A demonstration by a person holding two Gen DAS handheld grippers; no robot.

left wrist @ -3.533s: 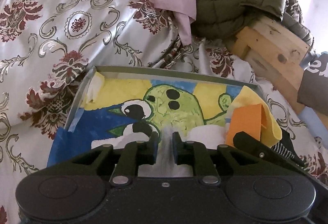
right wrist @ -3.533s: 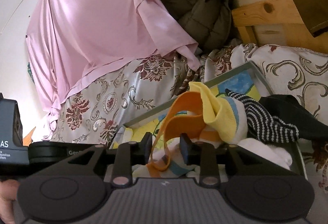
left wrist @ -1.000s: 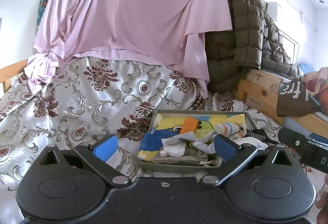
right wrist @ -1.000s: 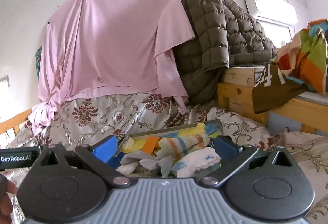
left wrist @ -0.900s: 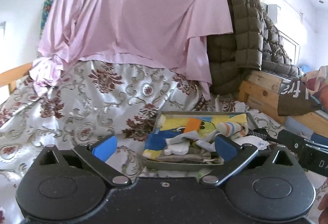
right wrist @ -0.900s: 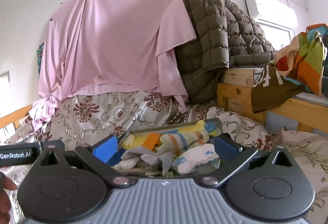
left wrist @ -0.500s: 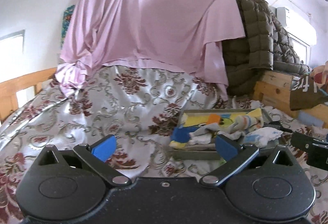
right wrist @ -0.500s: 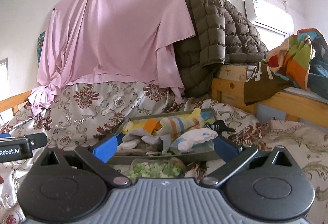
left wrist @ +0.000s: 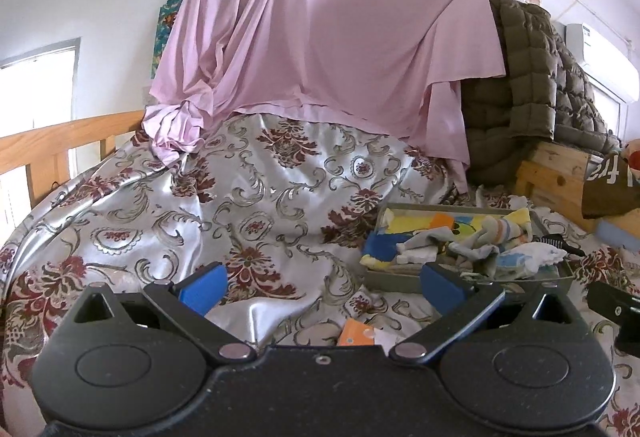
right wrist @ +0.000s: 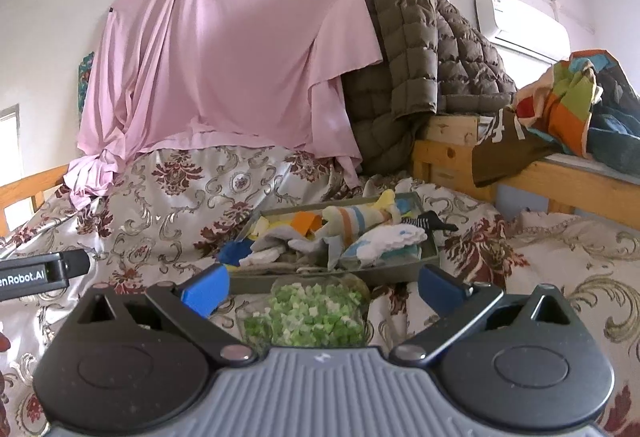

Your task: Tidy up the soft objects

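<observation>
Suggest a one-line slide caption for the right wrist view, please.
Open right gripper held back from a grey tray piled with socks on a floral bedspread.

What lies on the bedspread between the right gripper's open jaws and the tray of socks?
In the right wrist view, a green-and-white speckled soft item lies between the right gripper and the tray.

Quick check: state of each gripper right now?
Left gripper: open, holding nothing.
Right gripper: open, holding nothing.
</observation>
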